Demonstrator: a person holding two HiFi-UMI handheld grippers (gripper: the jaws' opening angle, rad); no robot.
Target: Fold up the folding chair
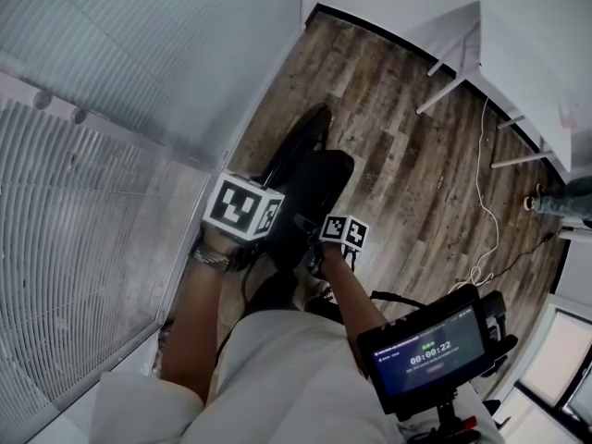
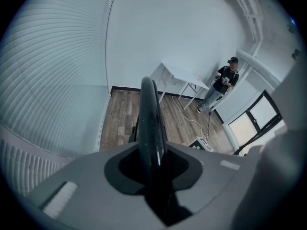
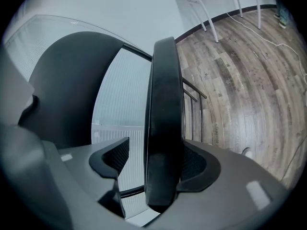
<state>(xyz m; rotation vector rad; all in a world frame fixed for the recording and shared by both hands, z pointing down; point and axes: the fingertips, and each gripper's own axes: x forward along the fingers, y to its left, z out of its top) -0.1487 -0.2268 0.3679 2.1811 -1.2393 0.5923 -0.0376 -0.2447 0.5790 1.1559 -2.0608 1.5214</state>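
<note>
Two grippers meet on the black folding chair (image 1: 313, 176), which stands on the wood floor (image 1: 407, 155) directly in front of the person, its left side close along the wall of blinds (image 1: 139, 54). The left gripper (image 2: 153, 157) has its jaws drawn narrow and clamped on a thin black rail (image 2: 149, 114) of the chair; the rail runs straight up out of the notch between them. The right gripper (image 3: 160, 162) has its jaws set wide around the thick padded edge of the seat (image 3: 165, 104). The right-hand pad lies against that edge, while a strip of light shows between the edge and the left-hand pad, so the seat is straddled and not pinched. In the head view the two marker cubes sit side by side above the person's forearms, the left one nearer the blinds. Little room is left between chair and blinds; to the right and ahead the floor lies open as far as the white table (image 1: 518, 54) by the far wall. A white cable (image 1: 483, 183) trails over the boards from the table's side toward a screen (image 1: 427, 350) mounted near the person's right hip. The left gripper view shows a second person (image 2: 225, 83) standing beyond the table, well apart from the chair.
</note>
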